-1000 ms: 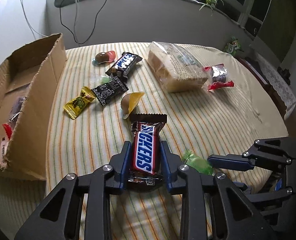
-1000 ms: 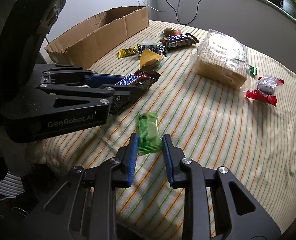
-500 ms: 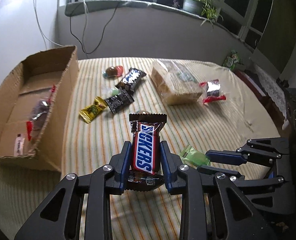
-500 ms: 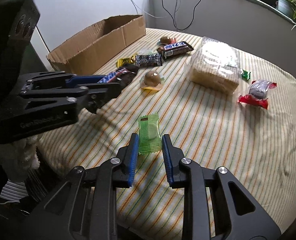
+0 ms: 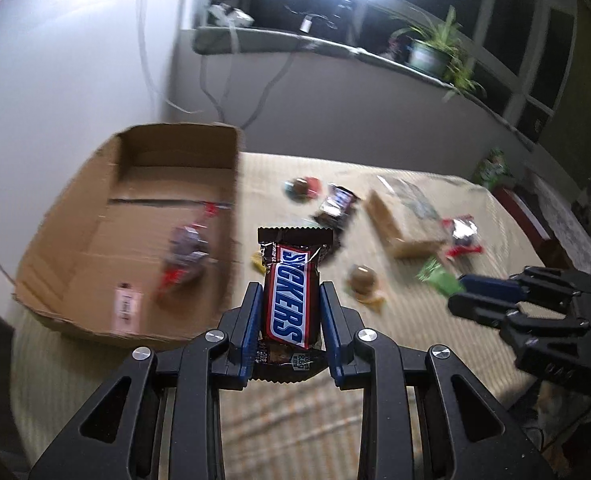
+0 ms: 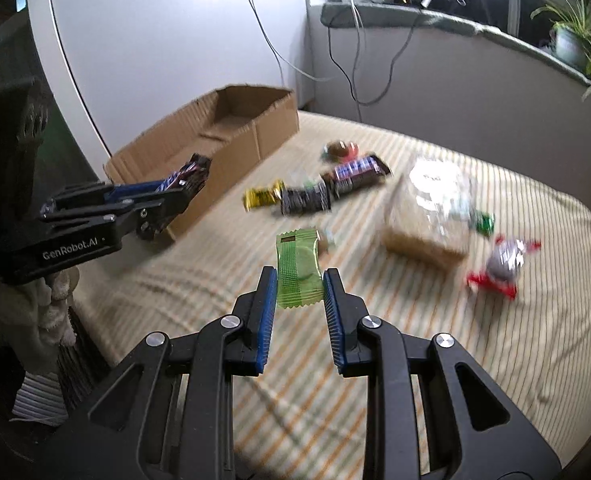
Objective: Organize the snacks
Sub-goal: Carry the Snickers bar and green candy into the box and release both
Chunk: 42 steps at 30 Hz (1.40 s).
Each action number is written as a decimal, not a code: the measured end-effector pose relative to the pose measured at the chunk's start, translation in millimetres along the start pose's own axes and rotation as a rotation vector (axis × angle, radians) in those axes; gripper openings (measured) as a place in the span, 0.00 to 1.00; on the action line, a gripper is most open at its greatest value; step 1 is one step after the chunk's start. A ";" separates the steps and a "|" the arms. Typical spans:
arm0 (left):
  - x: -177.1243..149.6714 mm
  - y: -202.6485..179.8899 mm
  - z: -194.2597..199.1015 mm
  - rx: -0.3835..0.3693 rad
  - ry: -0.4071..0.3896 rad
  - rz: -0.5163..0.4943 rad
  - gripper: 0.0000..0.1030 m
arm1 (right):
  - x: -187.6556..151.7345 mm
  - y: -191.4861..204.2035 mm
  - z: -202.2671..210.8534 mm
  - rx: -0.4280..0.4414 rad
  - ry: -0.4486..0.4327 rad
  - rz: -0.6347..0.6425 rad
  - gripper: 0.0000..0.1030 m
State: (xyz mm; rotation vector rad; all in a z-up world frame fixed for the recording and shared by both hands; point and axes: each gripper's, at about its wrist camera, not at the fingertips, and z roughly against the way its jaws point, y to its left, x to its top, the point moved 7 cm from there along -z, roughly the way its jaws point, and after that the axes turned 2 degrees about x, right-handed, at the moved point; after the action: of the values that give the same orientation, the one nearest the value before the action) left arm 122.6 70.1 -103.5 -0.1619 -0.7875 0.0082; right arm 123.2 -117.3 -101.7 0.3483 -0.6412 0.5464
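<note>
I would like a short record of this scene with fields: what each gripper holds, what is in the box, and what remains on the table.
left gripper: shut on Snickers bar
right gripper: shut on green packet
cardboard box: holds one red-ended foil snack
table: biscuit pack, second red-ended foil snack, yellow candy, dark bars, other small sweets

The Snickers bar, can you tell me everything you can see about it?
The Snickers bar is a small brown shiny wrapper with blue letters on a white and red label and crimped ends. The left gripper pinches its sides between blue fingers. It stands lengthwise, lifted off the striped cloth, near the cardboard box.
</note>
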 end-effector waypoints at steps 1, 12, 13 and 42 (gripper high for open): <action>2.8 7.2 1.8 0.012 -0.008 0.011 0.26 | 9.0 2.7 -1.5 0.003 -0.010 0.007 0.24; 13.8 73.0 8.2 0.103 -0.050 0.097 0.26 | 70.1 46.4 -33.5 0.053 -0.052 0.085 0.24; 13.8 77.0 7.8 0.110 -0.050 0.101 0.26 | 73.7 51.0 -38.2 0.058 -0.050 0.091 0.24; 19.3 120.6 -1.0 0.187 -0.042 0.150 0.26 | 95.2 110.6 -103.1 0.136 0.013 0.162 0.25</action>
State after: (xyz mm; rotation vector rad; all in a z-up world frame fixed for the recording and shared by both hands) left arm 143.3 190.4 -108.4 -0.0436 -0.8106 0.2271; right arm 171.1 54.8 -102.5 0.4227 -0.6246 0.7493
